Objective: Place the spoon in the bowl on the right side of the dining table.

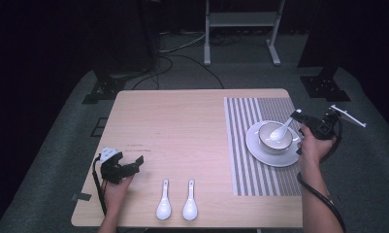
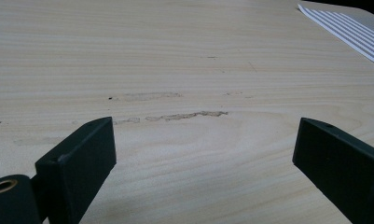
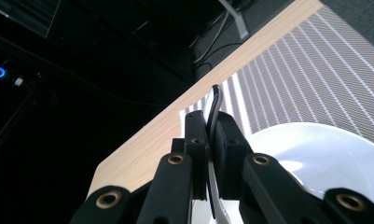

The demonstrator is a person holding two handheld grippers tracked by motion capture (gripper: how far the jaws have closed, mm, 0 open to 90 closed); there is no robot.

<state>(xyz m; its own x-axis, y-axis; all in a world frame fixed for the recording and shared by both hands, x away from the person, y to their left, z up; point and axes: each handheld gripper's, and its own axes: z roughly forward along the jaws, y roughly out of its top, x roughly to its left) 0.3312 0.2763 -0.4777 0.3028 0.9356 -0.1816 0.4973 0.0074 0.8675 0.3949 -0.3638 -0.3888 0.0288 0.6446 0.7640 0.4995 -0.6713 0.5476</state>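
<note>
My right gripper (image 1: pixel 298 115) is shut on the handle of a white spoon (image 1: pixel 281 132), whose scoop end lies inside a white bowl (image 1: pixel 272 145) on a white plate (image 1: pixel 272 158). In the right gripper view the jaws (image 3: pixel 210 126) pinch the thin spoon handle (image 3: pixel 216 95), which sticks up between them, with the plate (image 3: pixel 334 154) just beyond. My left gripper (image 1: pixel 136 165) rests low at the table's front left, open with nothing in it. The left gripper view shows its jaws (image 2: pixel 203 154) wide apart over bare wood.
A striped placemat (image 1: pixel 250 179) covers the table's right side under the plate; its corner (image 2: pixel 348 32) appears in the left gripper view. Two more white spoons (image 1: pixel 164 206) (image 1: pixel 190 206) lie side by side near the front edge. A metal stand's legs (image 1: pixel 240 19) are behind the table.
</note>
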